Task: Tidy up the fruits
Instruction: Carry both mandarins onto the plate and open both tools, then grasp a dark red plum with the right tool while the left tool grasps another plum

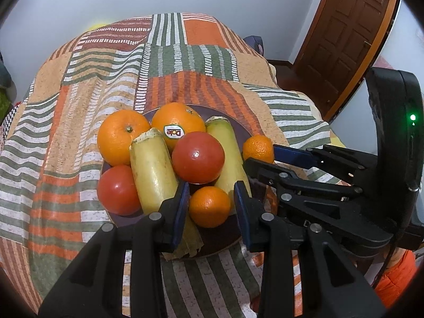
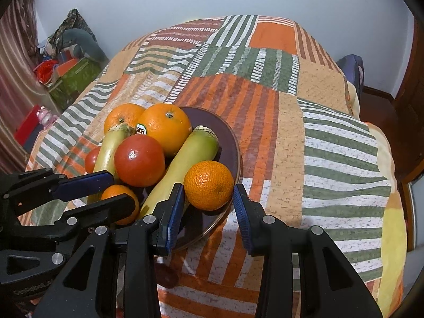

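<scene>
We hold both tongs wide: left gripper (image 1: 212, 206) straddles one mandarin (image 1: 209, 206), right gripper (image 2: 208, 204) straddles another (image 2: 208, 185), ready to lift them off the crowded plate (image 2: 228, 137)

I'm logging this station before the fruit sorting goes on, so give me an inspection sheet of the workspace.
Surface: patchwork striped cloth.
Job's things: dark plate piled with two large oranges, one stickered, two tomatoes, two yellow-green stalks and two mandarins.
Clutter: a small dark red object lies on the cloth near the plate.
Grippers: left gripper open around a mandarin; right gripper open around the other.
Cables: black cable behind the right gripper.
Surroundings: wooden door, white wall, boxes on the floor.
</scene>
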`<state>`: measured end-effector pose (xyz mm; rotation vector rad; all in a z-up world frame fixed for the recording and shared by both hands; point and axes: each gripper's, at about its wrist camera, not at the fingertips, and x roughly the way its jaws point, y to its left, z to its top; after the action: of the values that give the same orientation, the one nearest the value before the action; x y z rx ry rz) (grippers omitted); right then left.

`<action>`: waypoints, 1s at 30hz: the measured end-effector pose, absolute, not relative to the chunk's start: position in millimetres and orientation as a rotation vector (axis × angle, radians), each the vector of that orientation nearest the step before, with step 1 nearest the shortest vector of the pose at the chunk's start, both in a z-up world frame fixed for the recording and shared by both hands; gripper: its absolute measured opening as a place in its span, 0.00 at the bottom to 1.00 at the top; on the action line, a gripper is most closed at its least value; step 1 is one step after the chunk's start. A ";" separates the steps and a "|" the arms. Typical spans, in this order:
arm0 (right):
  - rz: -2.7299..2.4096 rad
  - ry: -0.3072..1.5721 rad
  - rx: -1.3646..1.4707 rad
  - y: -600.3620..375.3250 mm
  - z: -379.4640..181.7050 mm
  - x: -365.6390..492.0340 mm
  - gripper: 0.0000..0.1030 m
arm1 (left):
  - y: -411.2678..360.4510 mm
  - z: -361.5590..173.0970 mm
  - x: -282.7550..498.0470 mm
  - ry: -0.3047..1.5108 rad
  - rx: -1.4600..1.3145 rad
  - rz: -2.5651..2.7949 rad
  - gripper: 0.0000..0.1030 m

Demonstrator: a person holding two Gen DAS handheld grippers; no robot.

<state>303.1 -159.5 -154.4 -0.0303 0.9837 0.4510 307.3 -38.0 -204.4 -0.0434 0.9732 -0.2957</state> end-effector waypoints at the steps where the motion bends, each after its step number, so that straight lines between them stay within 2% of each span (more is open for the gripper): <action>1: 0.452 0.986 -0.033 -159.7 -154.4 303.5 0.34 | -37.8 -204.8 308.0 0.973 -0.045 -0.296 0.34; 7: 0.454 0.979 -0.054 -158.0 -151.5 301.5 0.38 | -35.6 -201.0 305.5 0.971 -0.054 -0.290 0.34; 15: 0.463 0.956 -0.043 -163.3 -138.2 289.3 0.39 | -26.0 -186.7 290.1 0.944 -0.064 -0.272 0.34; 21: 0.474 0.939 -0.050 -167.1 -130.1 270.7 0.46 | -13.9 -176.0 272.6 0.919 -0.054 -0.243 0.34; 30: 0.507 0.992 -0.089 -158.6 -151.4 247.0 0.46 | 2.2 -181.0 252.9 0.949 -0.061 -0.229 0.34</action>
<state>247.0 -158.6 -151.4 -0.0895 0.9920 0.5072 252.9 2.2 -181.0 -0.0611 0.9495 -0.2285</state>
